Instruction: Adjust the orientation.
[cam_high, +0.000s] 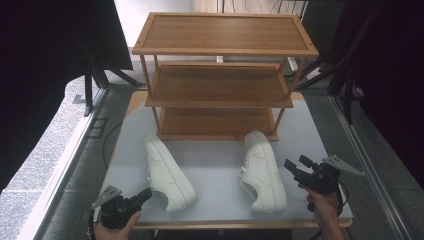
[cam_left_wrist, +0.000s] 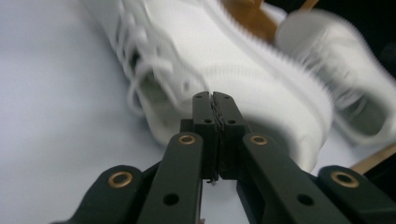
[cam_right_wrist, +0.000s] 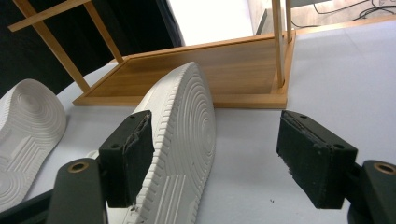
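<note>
Two white shoes lie on their sides on the grey table, in front of a wooden shoe rack with three shelves. The job in hand looks like putting the shoes on the rack, and it is at the very start — no shoe is picked up yet.

The left gripper sits low at the near left corner, just beside the heel end of the left shoe. Its jaws are pressed together with nothing between them. In the left gripper view the closed tips are right in front of the blurry white heel of the shoe.

The right gripper is held just to the right of the right shoe. Its jaws are wide apart. In the right gripper view the ribbed sole stands next to one pad, and nothing is pinched.

The left shoe's long line runs slantwise — toe toward the rack and to the left, heel toward the person. The right shoe runs nearly straight away from the person, its toe almost touching the bottom shelf.

Next, I think the left jaws must open before they can grab the heel. The right jaws need to slide over the shoe's side and squeeze.
</note>
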